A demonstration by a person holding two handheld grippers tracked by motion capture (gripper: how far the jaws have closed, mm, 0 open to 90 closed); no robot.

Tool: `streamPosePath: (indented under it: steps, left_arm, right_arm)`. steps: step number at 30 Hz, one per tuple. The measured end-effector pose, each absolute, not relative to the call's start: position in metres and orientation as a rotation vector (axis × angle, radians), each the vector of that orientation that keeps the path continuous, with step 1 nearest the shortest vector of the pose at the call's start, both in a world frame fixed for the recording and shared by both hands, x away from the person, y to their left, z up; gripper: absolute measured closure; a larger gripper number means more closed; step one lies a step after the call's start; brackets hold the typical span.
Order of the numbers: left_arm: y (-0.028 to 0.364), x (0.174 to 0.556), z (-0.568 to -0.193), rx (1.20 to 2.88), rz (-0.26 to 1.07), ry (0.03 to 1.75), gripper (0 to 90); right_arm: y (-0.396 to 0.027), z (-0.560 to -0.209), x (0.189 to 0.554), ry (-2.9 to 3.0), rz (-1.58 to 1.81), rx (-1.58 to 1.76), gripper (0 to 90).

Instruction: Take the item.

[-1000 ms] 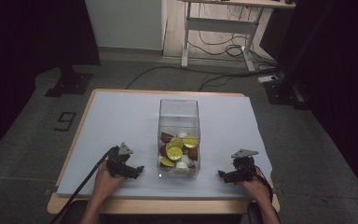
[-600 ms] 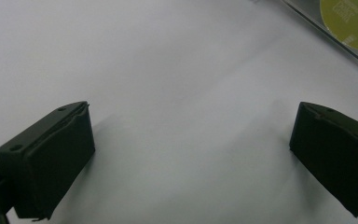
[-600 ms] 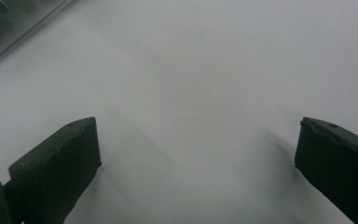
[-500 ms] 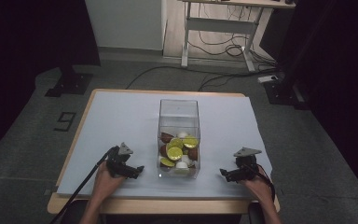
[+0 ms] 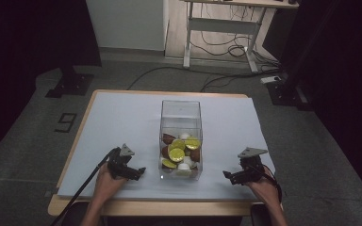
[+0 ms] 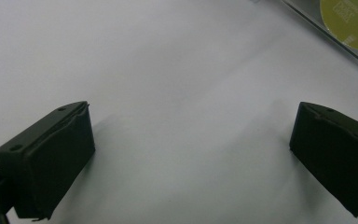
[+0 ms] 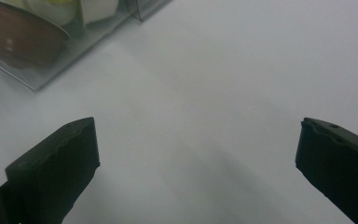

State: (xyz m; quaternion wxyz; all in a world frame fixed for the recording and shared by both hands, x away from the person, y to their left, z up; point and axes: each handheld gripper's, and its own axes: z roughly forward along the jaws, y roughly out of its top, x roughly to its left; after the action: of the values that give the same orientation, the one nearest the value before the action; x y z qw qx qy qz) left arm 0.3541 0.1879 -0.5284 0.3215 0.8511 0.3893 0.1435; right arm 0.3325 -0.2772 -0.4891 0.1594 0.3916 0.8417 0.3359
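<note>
A clear plastic box (image 5: 181, 113) stands upright in the middle of the white table cover. Several small capsules lie in its bottom: yellow-lidded (image 5: 176, 154), brown (image 5: 168, 139) and white (image 5: 184, 166). My left gripper (image 5: 138, 173) rests low on the cover just left of the box, open, with nothing between its jaws. My right gripper (image 5: 227, 176) sits right of the box near the front edge, open and empty too. In the left gripper view (image 6: 191, 154) a yellow lid (image 6: 352, 21) shows behind the box wall. In the right gripper view (image 7: 196, 163) a brown capsule (image 7: 16, 39) shows through the box corner.
The white cover (image 5: 118, 122) lies over a wooden table (image 5: 75, 207) whose front edge runs just behind both hands. A cable (image 5: 82, 190) trails from the left gripper off the front. A desk frame (image 5: 221, 28) and floor cables (image 5: 207, 77) lie beyond the table.
The right gripper has shifted slightly to the right and toward the front edge. The left gripper and the box stay where they were.
</note>
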Motion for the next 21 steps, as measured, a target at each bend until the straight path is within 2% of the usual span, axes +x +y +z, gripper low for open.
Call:
streamPosePath:
  steps: [11,21]
  left_arm:
    - [0.188,0.354,-0.528,2.236,0.377,1.022,0.0]
    - [0.188,0.354,-0.528,2.236,0.378,1.022,0.0]
  right_arm:
    - [-0.27,-0.466,0.318,2.43,0.947,1.054,2.2]
    - [-0.256,-0.446,0.315,2.452,0.974,1.015,8.2]
